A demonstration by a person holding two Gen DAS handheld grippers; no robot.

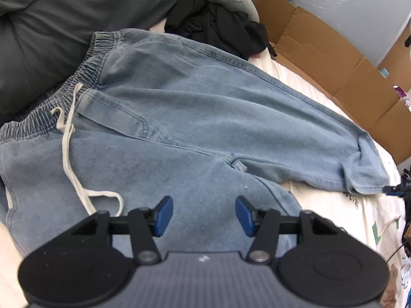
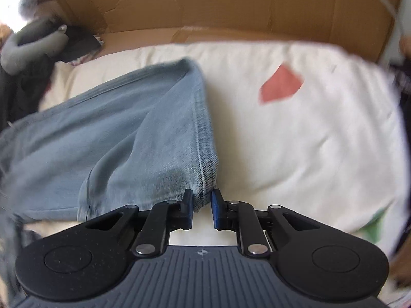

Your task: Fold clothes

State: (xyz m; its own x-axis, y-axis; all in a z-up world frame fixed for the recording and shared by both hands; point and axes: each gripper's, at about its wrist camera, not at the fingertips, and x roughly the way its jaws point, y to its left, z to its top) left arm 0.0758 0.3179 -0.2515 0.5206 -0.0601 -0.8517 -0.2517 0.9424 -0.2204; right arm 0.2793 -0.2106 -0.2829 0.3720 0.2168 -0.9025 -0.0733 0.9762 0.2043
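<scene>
jeans: 1 pair of light blue jeans [image 1: 195, 107] lies spread flat on the cream bedsheet [image 2: 295, 133], waistband [image 1: 64, 97] at the far left, 2 legs running right.
right gripper: the right gripper [image 2: 201, 206] has its jaws nearly closed, pinching the hem corner [image 2: 201, 197] of 1 leg.
left gripper: the left gripper [image 1: 204, 214] hovers over the near leg, jaws wide open, holding nothing.
step: likely carrying 1 leg over the other; keep the pinch firm, line up the seams, and let the left pin the crotch.
around: 1 white drawstring [image 1: 69, 138]; 1 black garment [image 1: 218, 25] far; cardboard [image 1: 334, 59] along the far edge.
</scene>
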